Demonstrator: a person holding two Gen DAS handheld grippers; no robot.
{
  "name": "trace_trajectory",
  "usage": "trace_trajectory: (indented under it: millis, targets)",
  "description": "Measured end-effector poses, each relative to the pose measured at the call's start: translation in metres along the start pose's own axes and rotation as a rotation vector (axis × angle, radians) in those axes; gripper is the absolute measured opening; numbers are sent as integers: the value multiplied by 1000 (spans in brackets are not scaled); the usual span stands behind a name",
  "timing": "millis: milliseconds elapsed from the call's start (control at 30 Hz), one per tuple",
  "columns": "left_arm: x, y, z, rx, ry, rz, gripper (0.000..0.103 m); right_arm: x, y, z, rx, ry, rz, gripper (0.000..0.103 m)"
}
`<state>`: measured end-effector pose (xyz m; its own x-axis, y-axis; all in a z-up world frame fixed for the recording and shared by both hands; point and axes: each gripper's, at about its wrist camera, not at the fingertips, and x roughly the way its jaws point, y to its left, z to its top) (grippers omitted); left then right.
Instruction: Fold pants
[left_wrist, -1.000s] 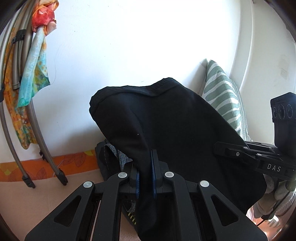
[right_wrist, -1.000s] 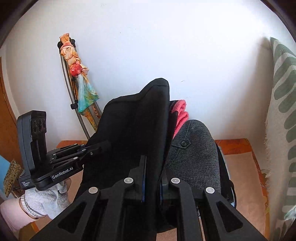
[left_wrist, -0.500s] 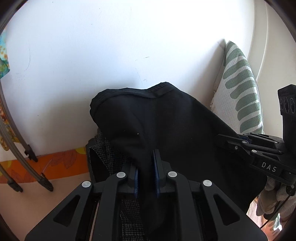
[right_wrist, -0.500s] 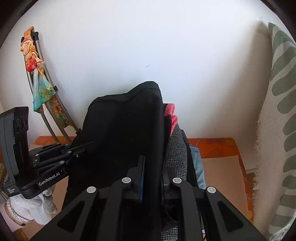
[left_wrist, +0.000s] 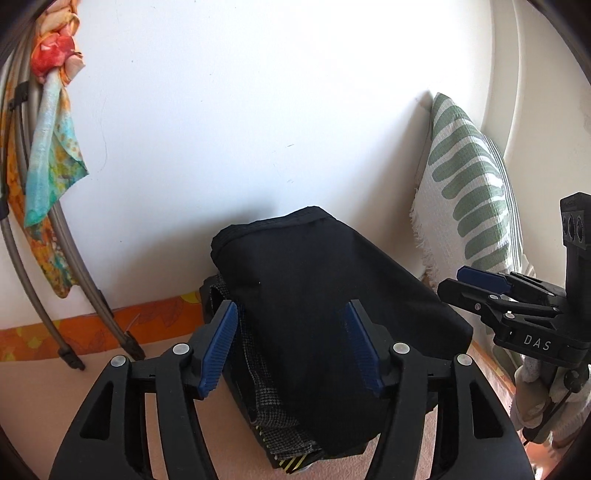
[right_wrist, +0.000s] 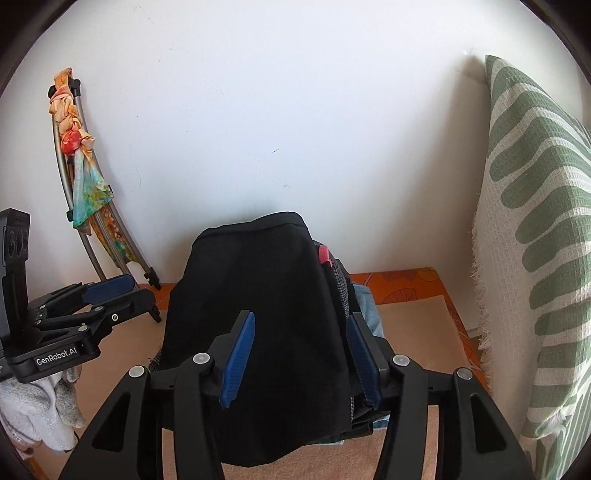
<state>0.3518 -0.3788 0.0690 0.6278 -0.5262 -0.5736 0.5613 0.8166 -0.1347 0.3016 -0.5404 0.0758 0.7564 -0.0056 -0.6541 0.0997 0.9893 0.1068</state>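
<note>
Both grippers, left gripper (left_wrist: 291, 345) and right gripper (right_wrist: 299, 360), have just been opening (pads off the cloth); folded black pants (left_wrist: 332, 314) sit atop the clothes stack (left_wrist: 266, 417), 12 o'clock.

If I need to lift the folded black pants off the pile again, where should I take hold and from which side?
Take the black pants by the near edge that overhangs the pile, coming in from the front, low. That edge droops free toward the camera, so pads can close over and under it without catching the checked garment beneath. Both tools, left and right, stand open over the pants.
</note>
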Motion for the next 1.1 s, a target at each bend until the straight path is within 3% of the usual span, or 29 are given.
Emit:
trace_trajectory:
  millis: [100,233,333,433,533,800,1100]
  targets:
    - [-30,-6,-5,17,-16,18,69,-26,13,-11,1,-31,3,66]
    - [-74,-14,-17,40,-42,43,75,-65,37,-25,-14,-71,8,72]
    - [-110,-19,-32,47,-77,63,80,-96,56,-35,-27,-109,8,86]
    - [-141,-24,-49,44,-86,66,80,-122,73,-50,-35,-122,17,89]
    - [-168,-30,-66,53,-84,61,80,-145,86,-69,-18,-134,28,102]
    - [-225,-35,-118,60,-105,102,82,-188,124,-123,-68,-150,-48,103]
    - [-255,-25,-164,25,-77,120,82,-204,148,-165,-59,-158,-76,103]
